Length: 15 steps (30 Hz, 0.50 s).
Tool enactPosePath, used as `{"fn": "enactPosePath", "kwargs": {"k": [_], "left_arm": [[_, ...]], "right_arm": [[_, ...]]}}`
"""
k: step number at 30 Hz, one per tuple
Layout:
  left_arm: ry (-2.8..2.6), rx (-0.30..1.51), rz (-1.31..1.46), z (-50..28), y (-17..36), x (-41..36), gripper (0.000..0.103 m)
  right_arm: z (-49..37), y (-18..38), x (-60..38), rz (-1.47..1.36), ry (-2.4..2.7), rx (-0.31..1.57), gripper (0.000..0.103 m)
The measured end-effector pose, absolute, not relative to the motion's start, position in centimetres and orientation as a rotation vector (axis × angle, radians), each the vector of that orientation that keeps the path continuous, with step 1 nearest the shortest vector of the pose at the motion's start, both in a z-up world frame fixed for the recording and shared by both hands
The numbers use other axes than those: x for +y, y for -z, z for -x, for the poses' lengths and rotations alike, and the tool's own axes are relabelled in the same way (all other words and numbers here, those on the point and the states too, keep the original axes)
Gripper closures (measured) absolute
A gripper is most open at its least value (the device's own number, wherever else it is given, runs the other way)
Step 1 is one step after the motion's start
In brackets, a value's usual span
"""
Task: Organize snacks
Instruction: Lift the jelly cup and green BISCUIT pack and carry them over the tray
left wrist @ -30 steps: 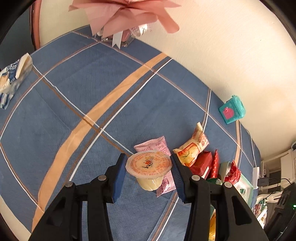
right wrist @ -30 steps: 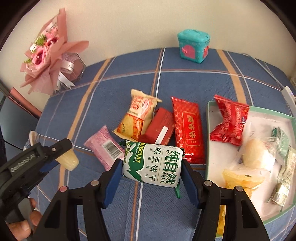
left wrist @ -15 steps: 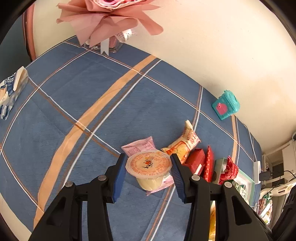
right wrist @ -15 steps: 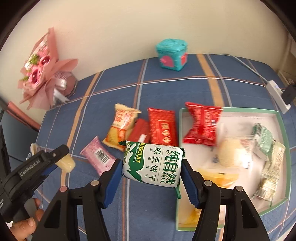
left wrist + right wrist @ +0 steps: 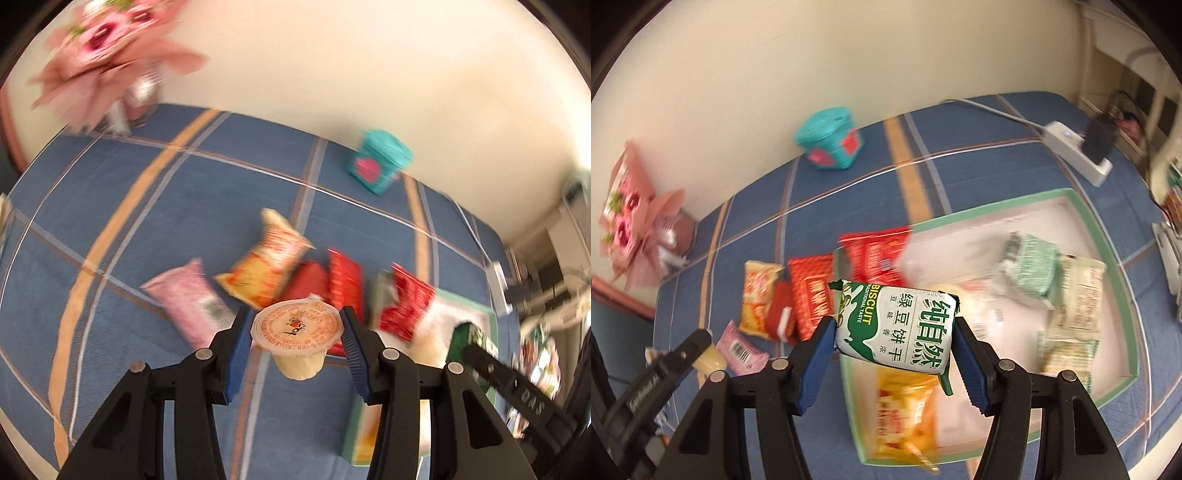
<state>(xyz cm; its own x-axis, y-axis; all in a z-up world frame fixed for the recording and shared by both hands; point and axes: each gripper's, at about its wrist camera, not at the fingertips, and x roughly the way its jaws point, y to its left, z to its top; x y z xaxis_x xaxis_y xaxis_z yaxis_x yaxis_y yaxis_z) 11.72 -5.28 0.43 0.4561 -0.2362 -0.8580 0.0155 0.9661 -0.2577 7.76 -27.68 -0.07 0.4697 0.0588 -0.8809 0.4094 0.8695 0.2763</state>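
We see loose snack packets [image 5: 809, 295] lying left of the tray [image 5: 1104, 240], a tin [image 5: 831, 138] behind it.

You're facing a plain cream wall [image 5: 775, 74] behind a table under a blue plaid cloth [image 5: 960, 122]. A pink bouquet [image 5: 107, 62] and teal box [image 5: 829, 138] stand against it; 1 white power strip [image 5: 1078, 153] lies right.
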Motion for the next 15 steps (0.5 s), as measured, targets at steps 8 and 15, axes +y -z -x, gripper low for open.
{"fn": "enactPosePath", "kwargs": {"k": [8, 15], "left_arm": [[0.299, 1.091, 0.036, -9.7, -0.6, -13.6, 0.054], [0.360, 1.121, -0.066, -8.6, 0.9, -17.5, 0.054]], "right_arm": [[-5.6, 0.4, -32.6, -0.563, 0.342, 1.041, 0.037], [-5.1, 0.0, -34.5, -0.543, 0.414, 1.036, 0.037]]}}
